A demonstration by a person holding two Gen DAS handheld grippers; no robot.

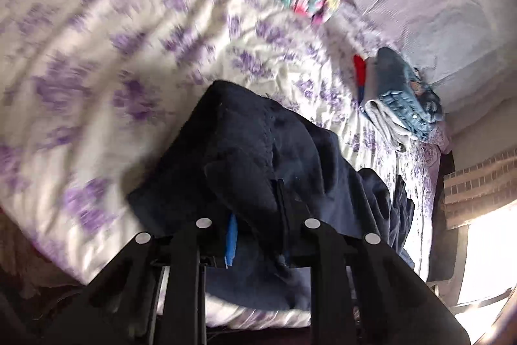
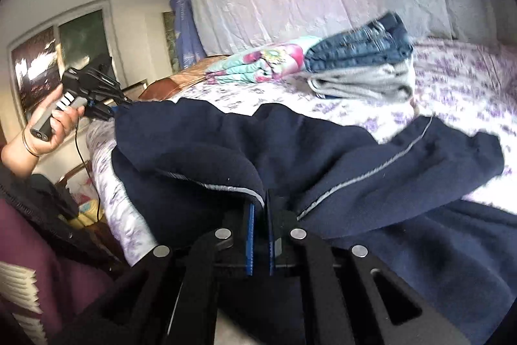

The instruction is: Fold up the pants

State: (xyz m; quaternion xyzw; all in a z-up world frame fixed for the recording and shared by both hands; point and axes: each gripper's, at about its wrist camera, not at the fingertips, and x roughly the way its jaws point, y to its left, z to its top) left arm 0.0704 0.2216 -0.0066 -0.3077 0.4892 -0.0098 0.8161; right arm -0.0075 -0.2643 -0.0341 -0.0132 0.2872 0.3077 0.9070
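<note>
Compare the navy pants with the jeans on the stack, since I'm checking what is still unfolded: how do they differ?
The navy pants sprawl rumpled across the bed, gripped by both tools; the jeans sit neatly folded atop a grey garment, untouched. The pants are dark navy with a pale side stripe; the jeans are faded blue denim. Both rest on the floral bedspread.
</note>
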